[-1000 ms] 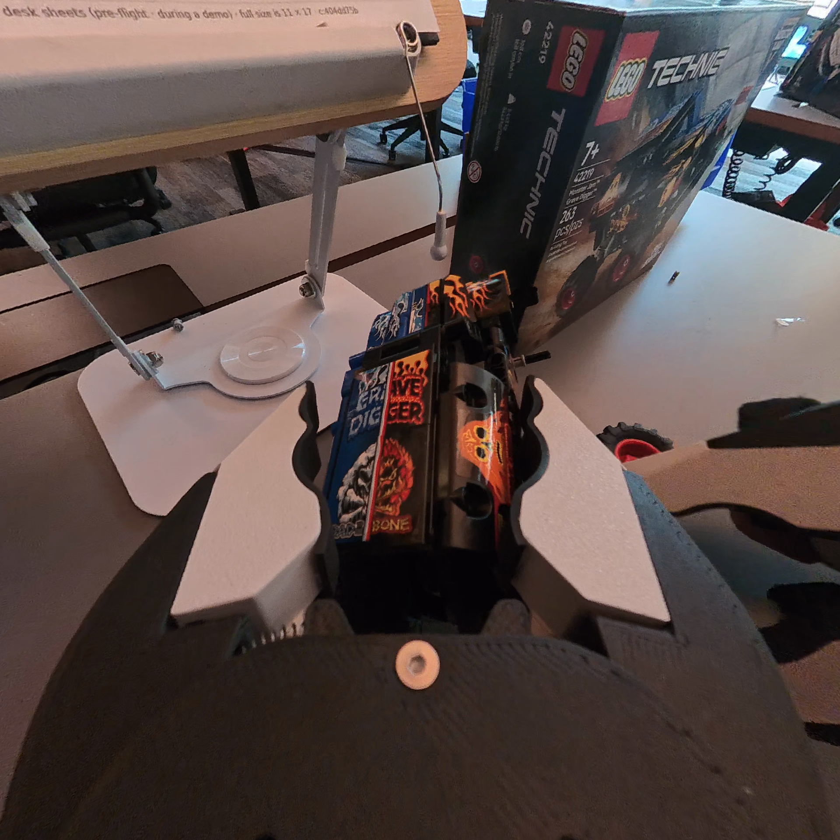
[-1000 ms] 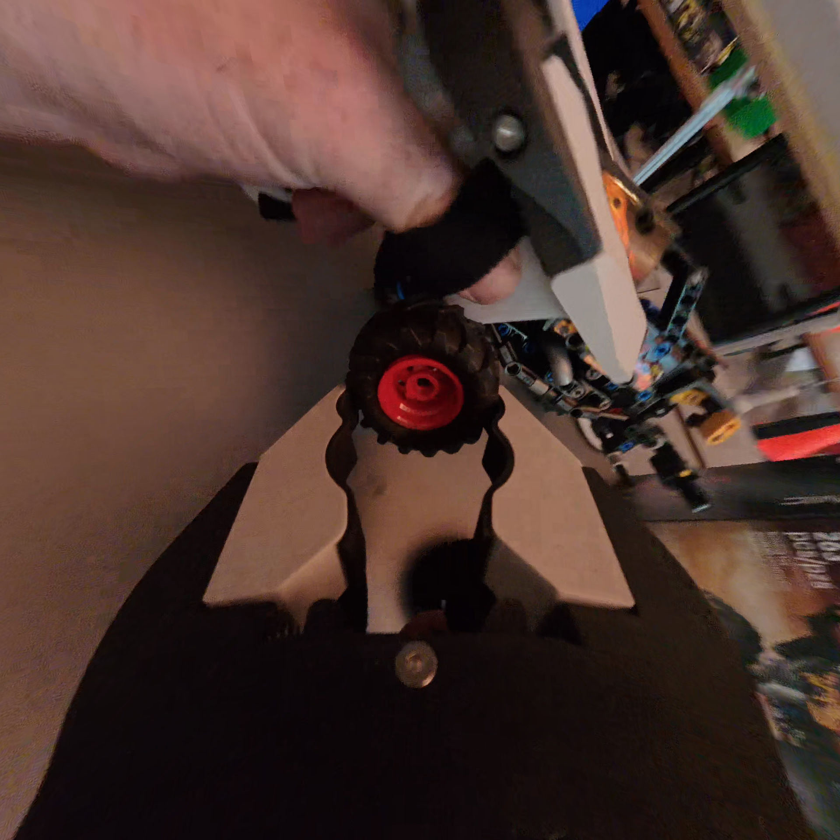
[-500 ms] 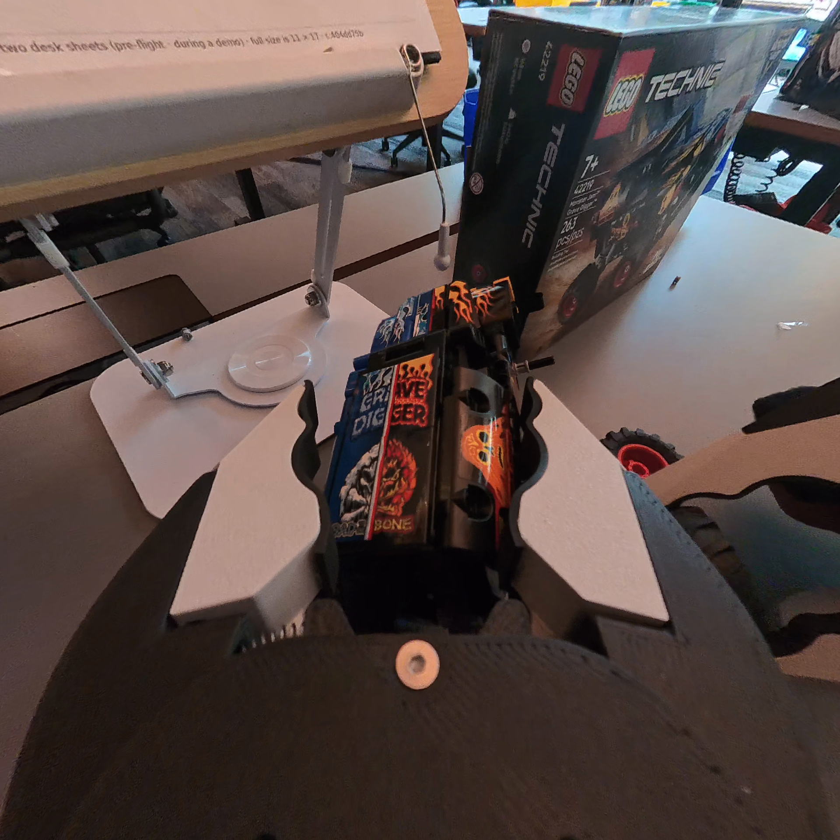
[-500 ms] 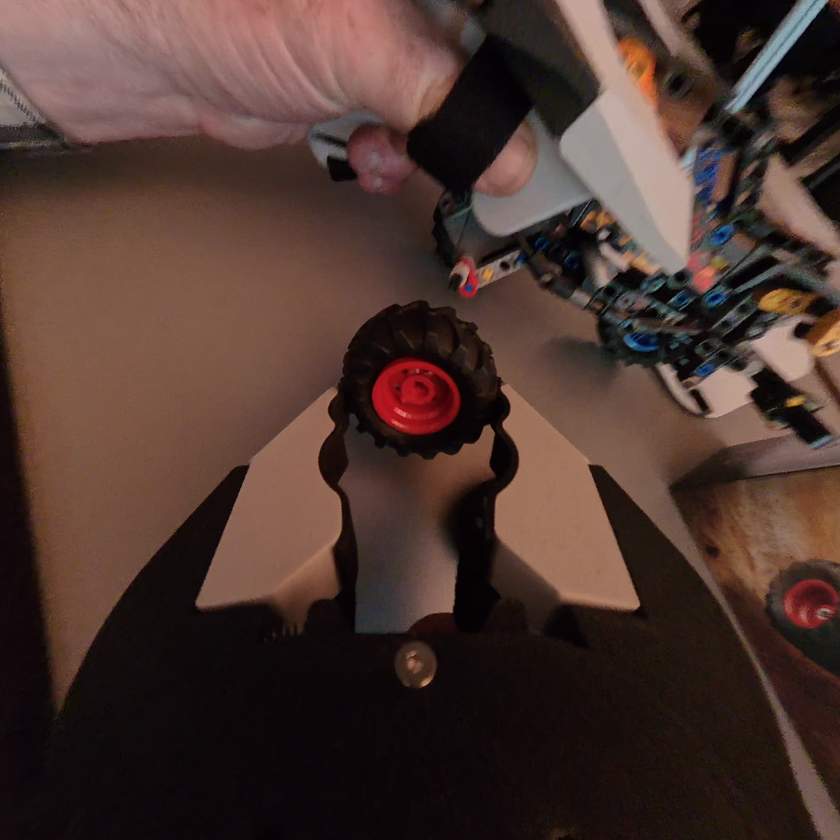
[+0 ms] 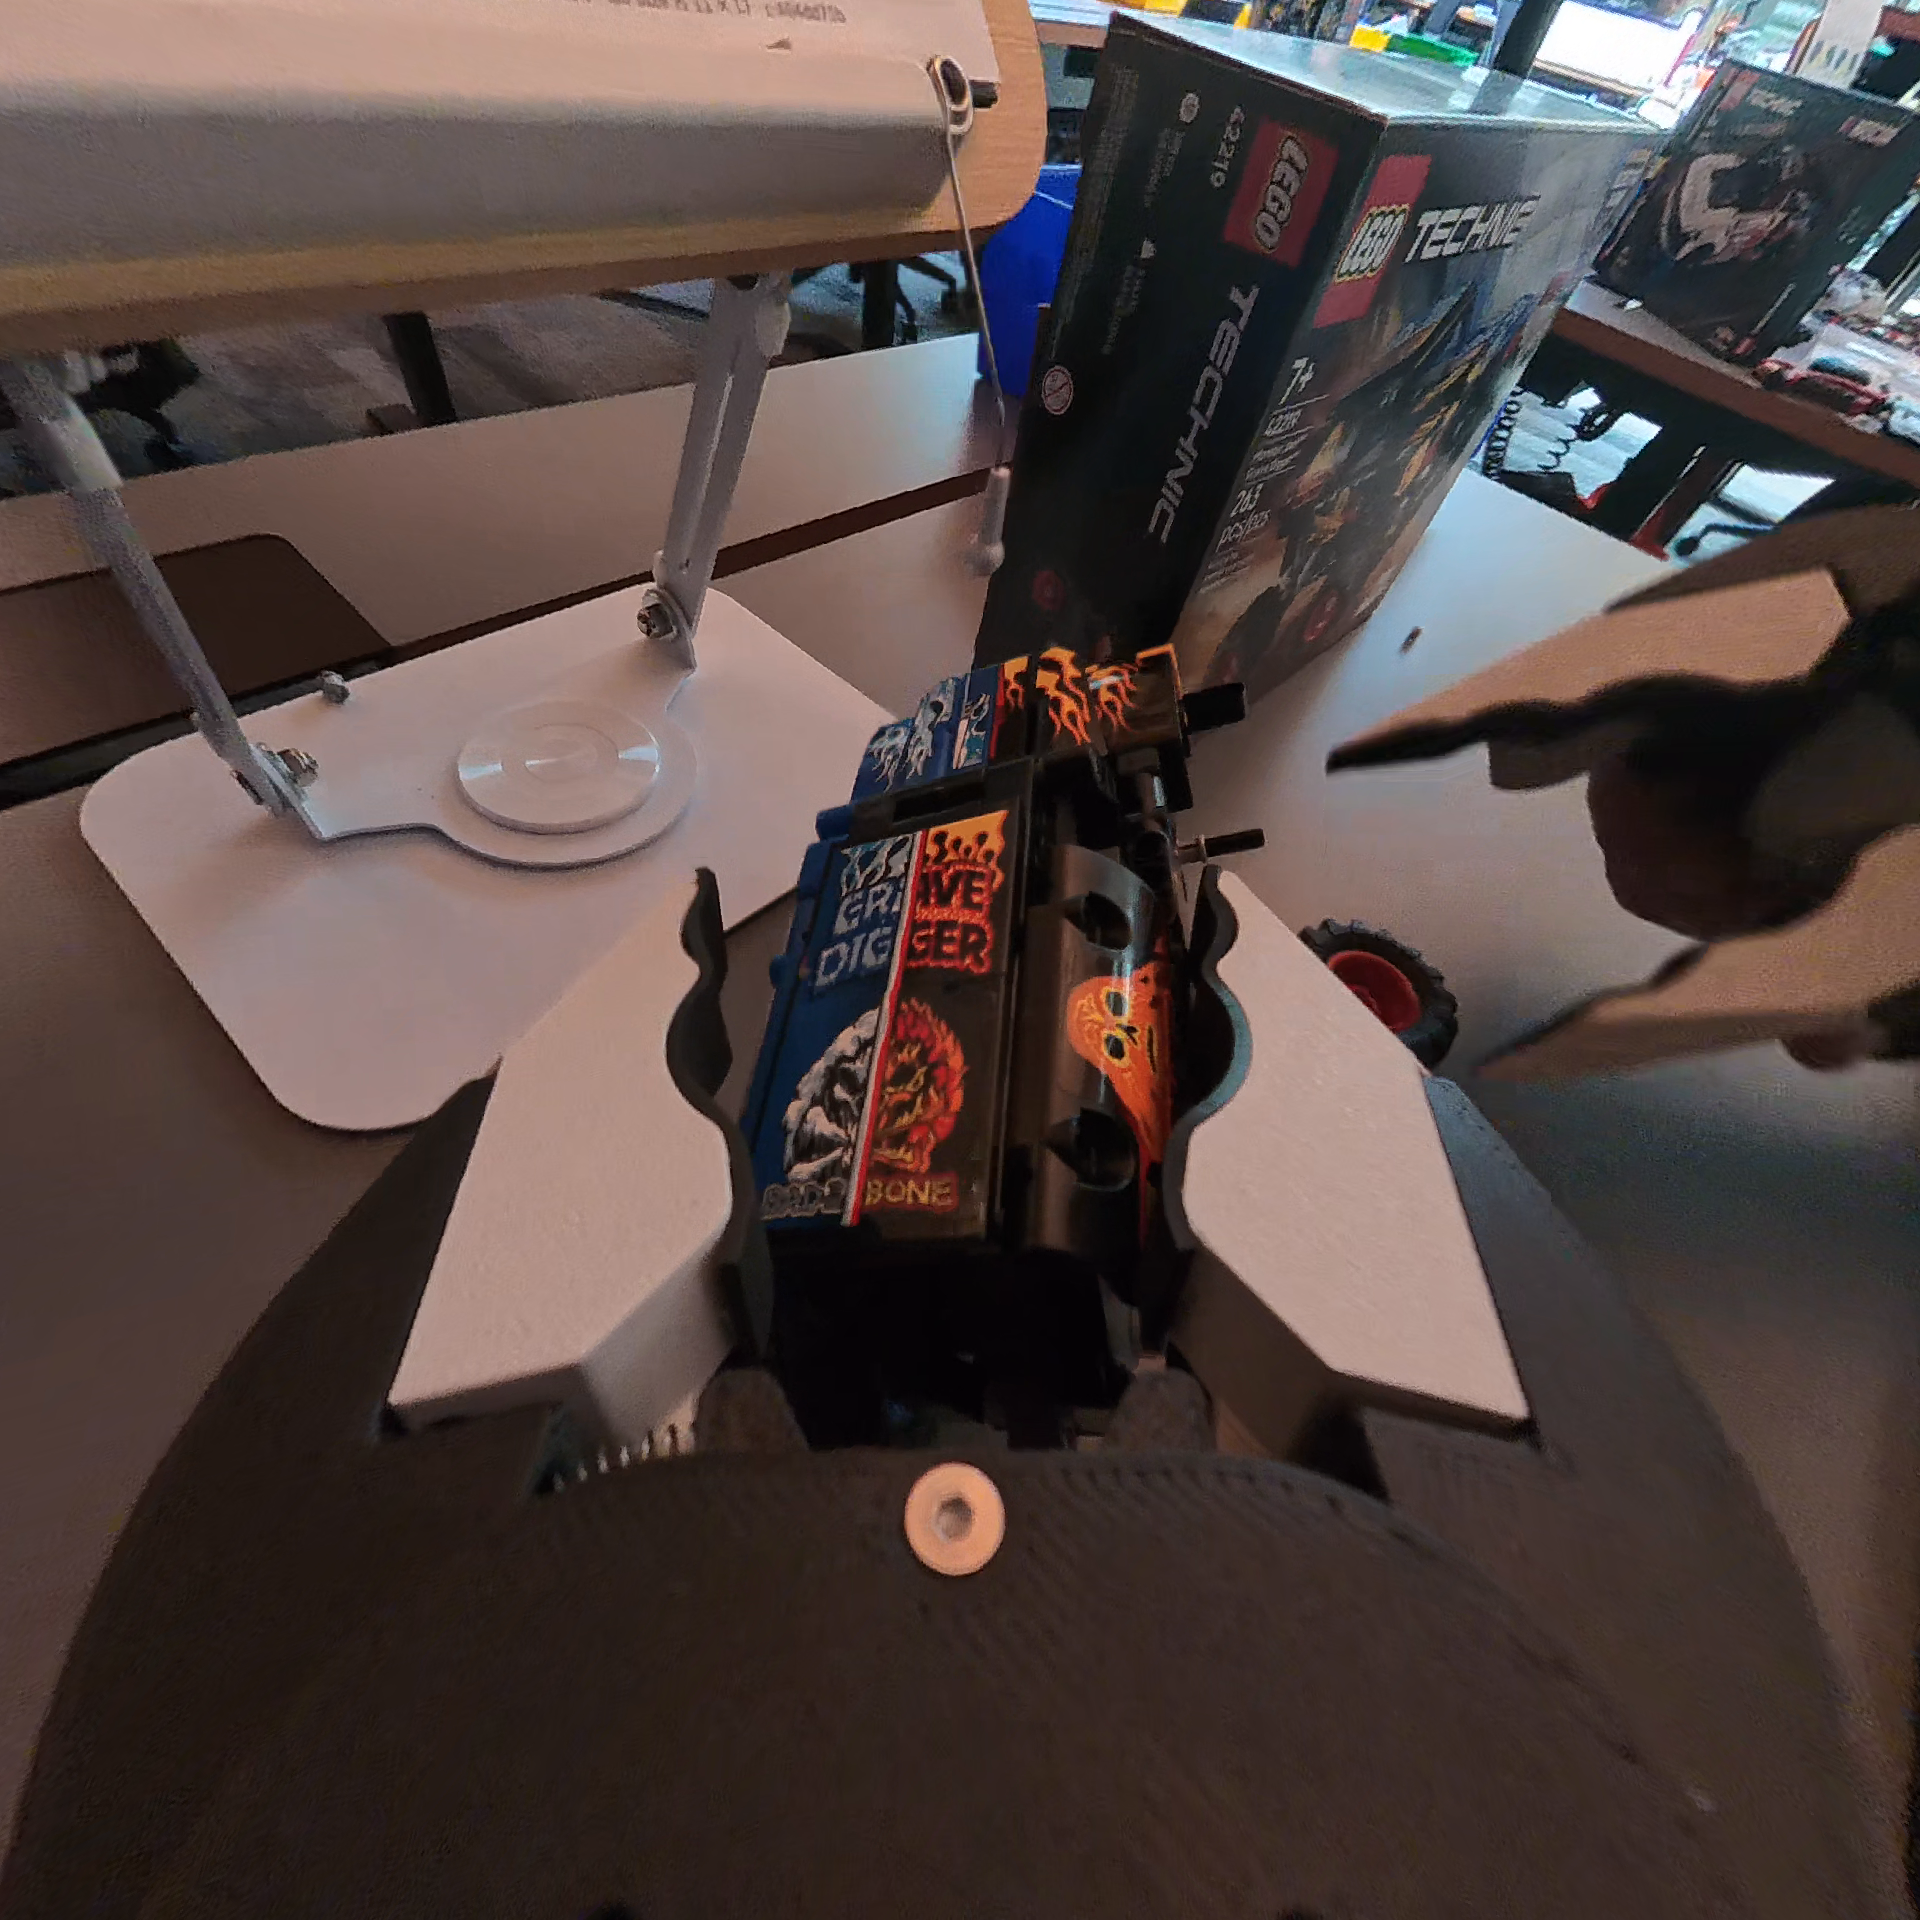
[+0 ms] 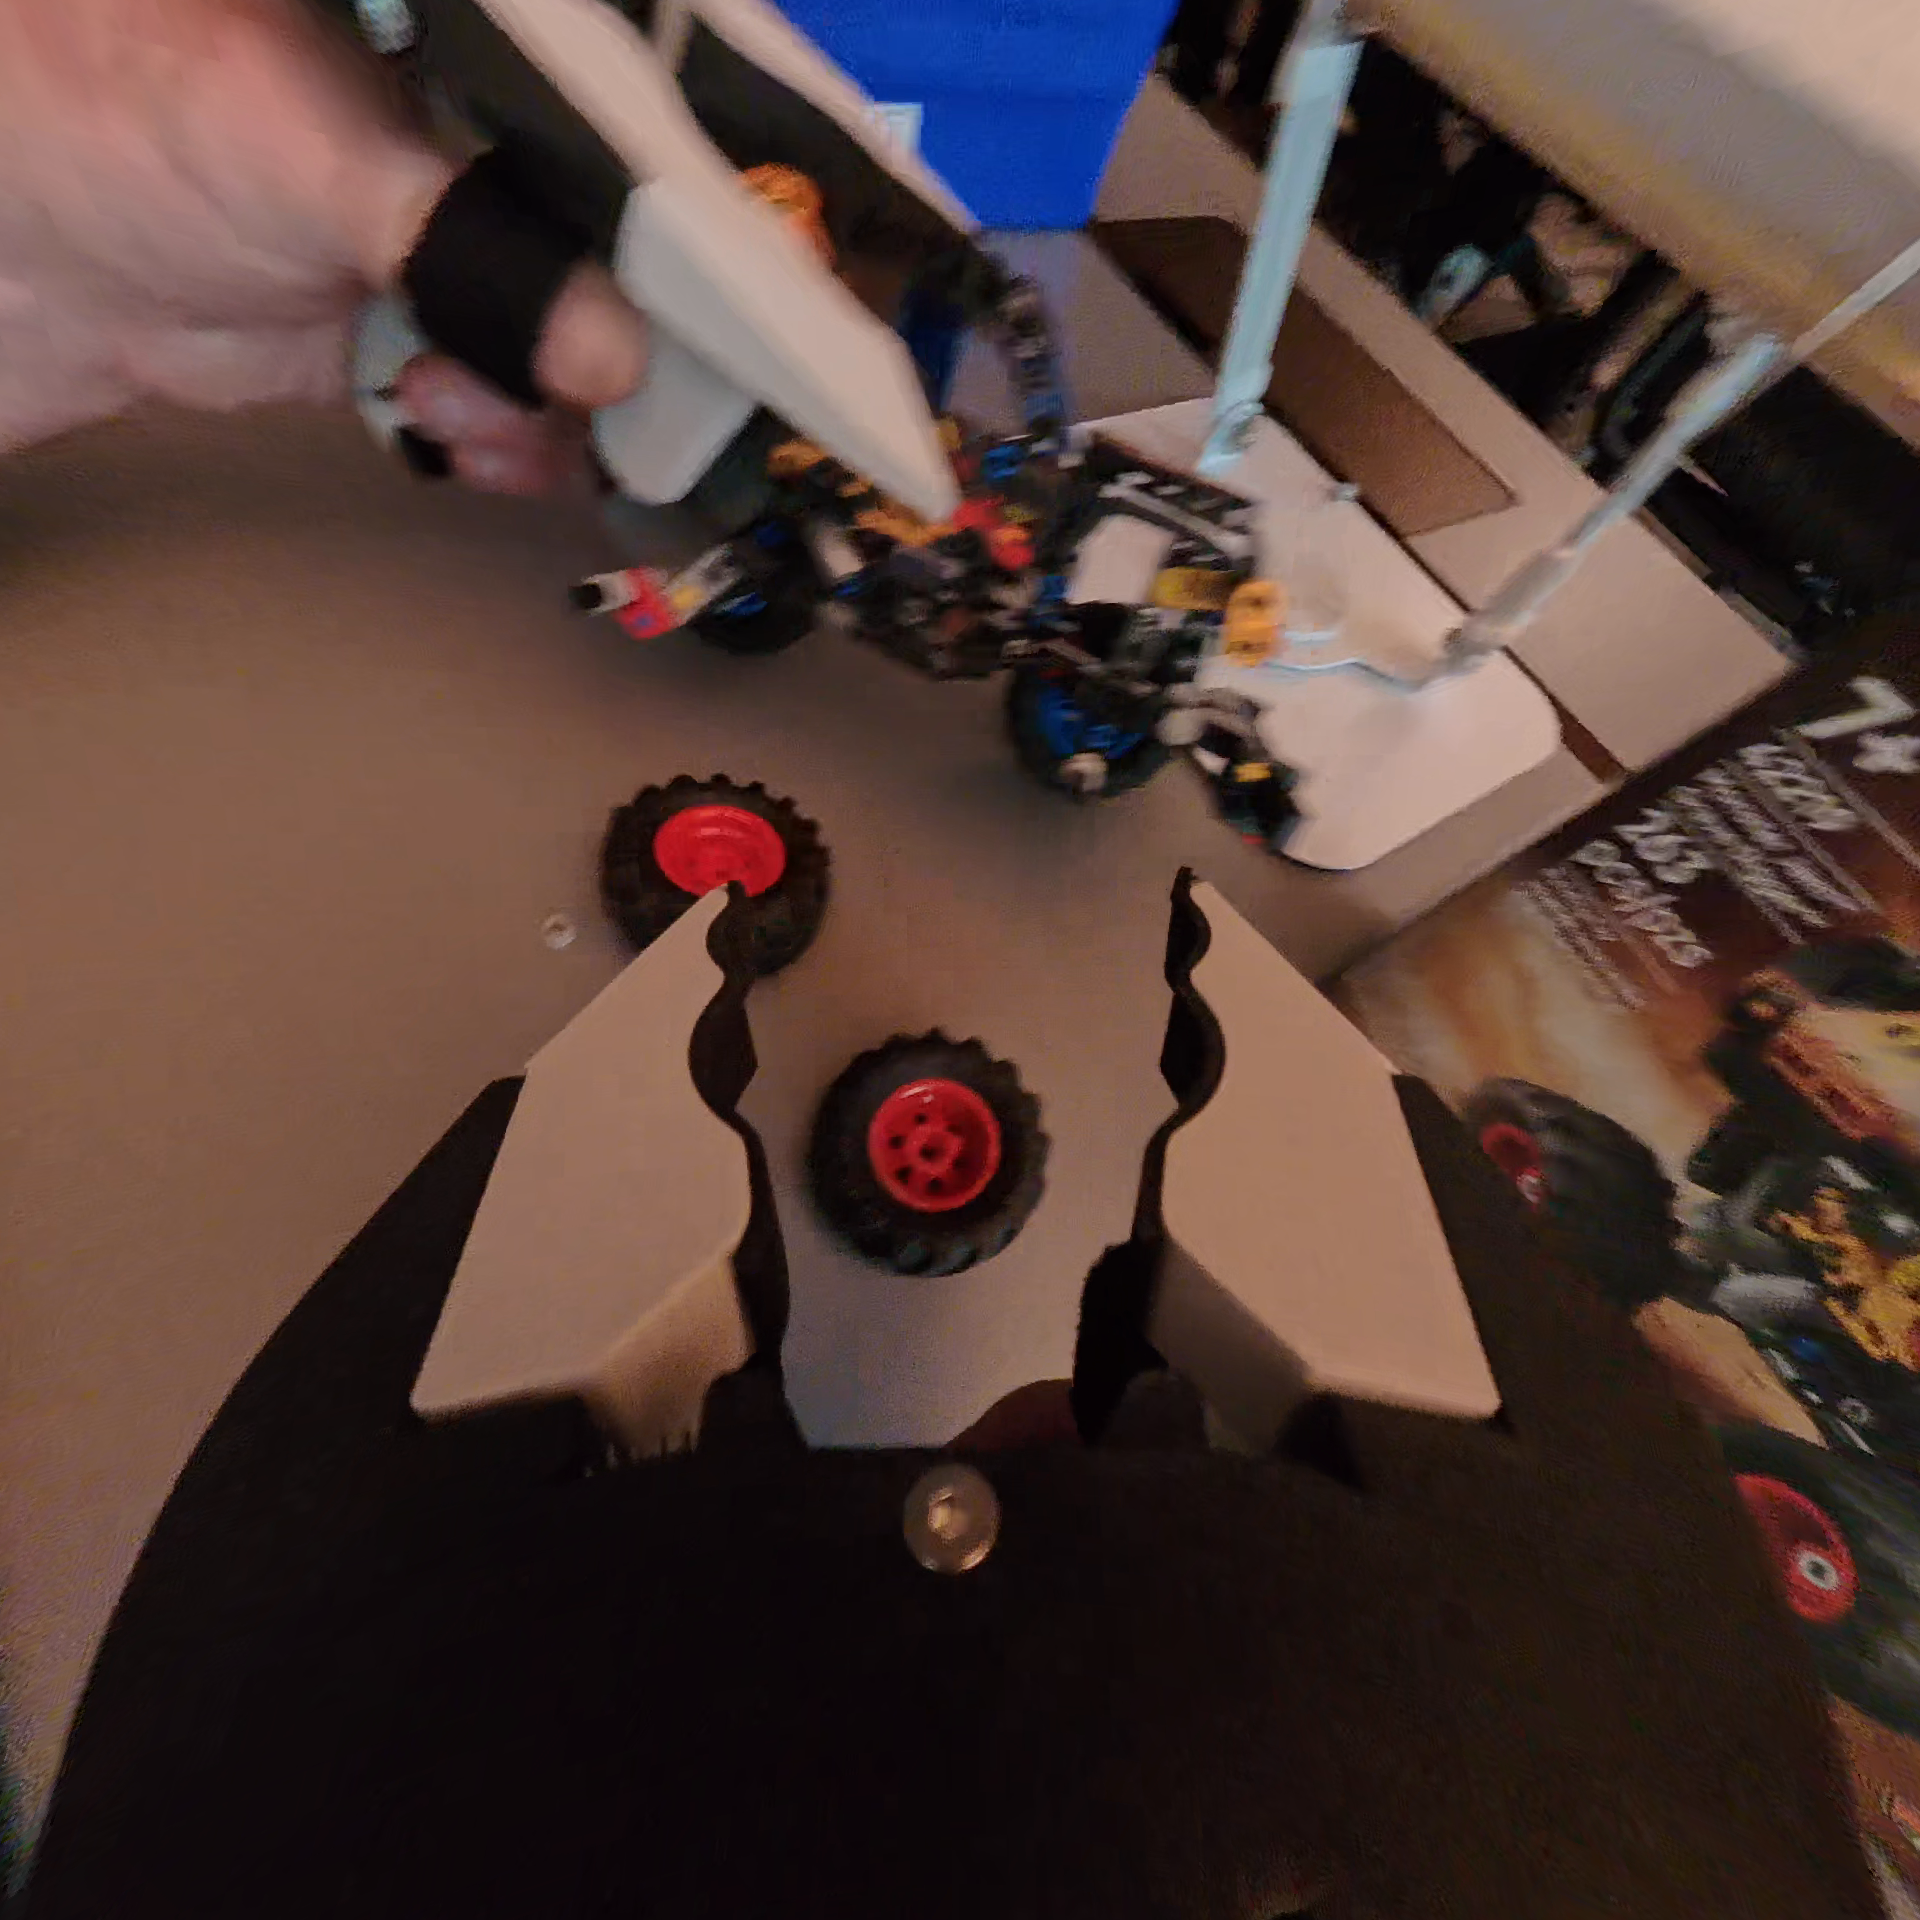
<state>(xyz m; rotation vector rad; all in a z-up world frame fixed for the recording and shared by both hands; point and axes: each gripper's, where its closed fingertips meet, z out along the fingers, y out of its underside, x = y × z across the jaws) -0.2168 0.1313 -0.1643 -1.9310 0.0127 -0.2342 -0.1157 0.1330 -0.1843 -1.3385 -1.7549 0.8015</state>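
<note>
The left gripper (image 5: pixel 956 1039), white-fingered with black wavy pads, is clamped on the blue, black and orange toy truck body (image 5: pixel 935 1018) built of plastic bricks, its fingers pressing the decorated body from both sides. Seen from the right wrist view, a person's hand (image 6: pixel 208 208) wraps this gripper's handle from the upper left, fingers curled under a black strap, tilting the tool down so the truck's wheelless chassis (image 6: pixel 987 613) hangs just above the grey table (image 6: pixel 260 727).

The right gripper (image 6: pixel 956 914) hovers over the table with its fingers spread apart and nothing between them in its grip. Below the gap lies a black rubber tyre on a red hub (image 6: pixel 930 1148), flat on the table and clear of both pads. A second black tyre with a red hub (image 6: pixel 717 862) lies just beyond the left fingertip, partly hidden by it.

Behind the truck, the white flat base of a stand (image 5: pixel 343 935) rests on the table, its thin metal legs rising to a tilted board. A dark printed cardboard toy box (image 5: pixel 1299 395) stands upright towards the table's far edge.
</note>
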